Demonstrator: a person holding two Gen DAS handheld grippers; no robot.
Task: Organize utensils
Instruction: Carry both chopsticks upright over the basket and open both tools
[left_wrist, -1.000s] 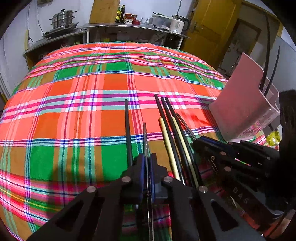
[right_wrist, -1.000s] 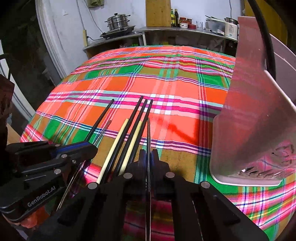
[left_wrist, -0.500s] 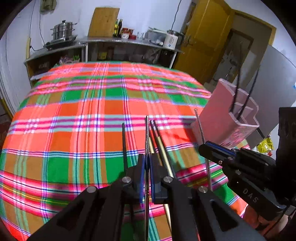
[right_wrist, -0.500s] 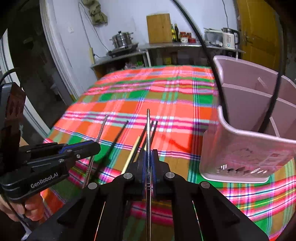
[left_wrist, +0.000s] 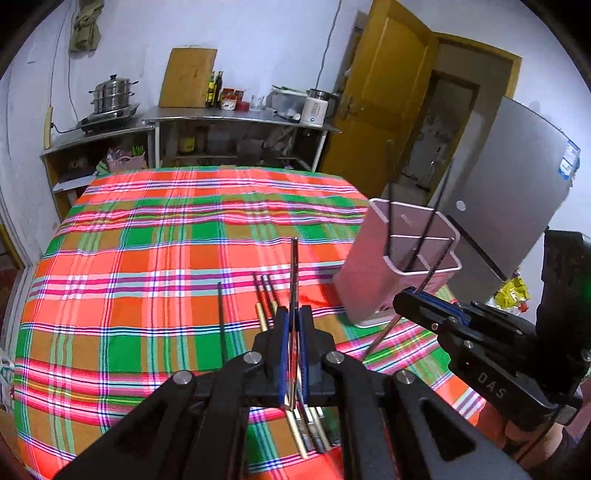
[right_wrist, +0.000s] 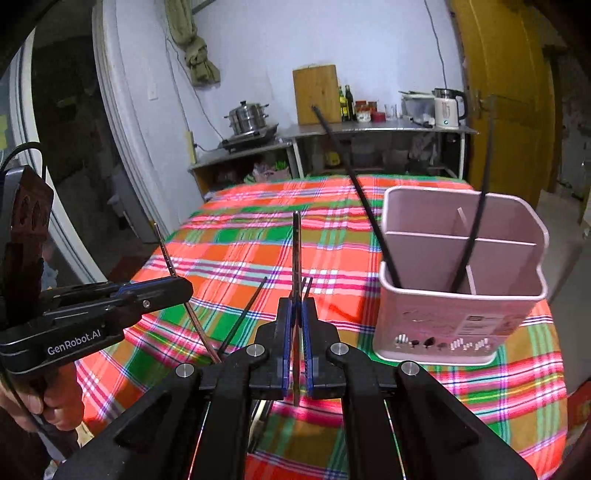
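Observation:
My left gripper (left_wrist: 292, 317) is shut on a thin dark chopstick (left_wrist: 294, 266) and holds it above the table. It also shows in the right wrist view (right_wrist: 183, 291). My right gripper (right_wrist: 296, 314) is shut on another chopstick (right_wrist: 296, 251); it also shows in the left wrist view (left_wrist: 410, 295). A pink divided utensil holder (right_wrist: 458, 295) stands at the right with two black chopsticks (right_wrist: 369, 206) in it. Several chopsticks (left_wrist: 266, 295) lie on the plaid cloth under the grippers, some black, some pale yellow.
The table wears a bright plaid cloth (left_wrist: 166, 258). A counter with a steel pot (left_wrist: 110, 96), a cutting board and a kettle stands against the far wall. A yellow door (left_wrist: 384, 103) and a grey fridge (left_wrist: 517, 192) are at the right.
Both grippers have risen from the table, each lifting one chopstick off the pile. The views now look down from higher, and the holder's open top is visible.

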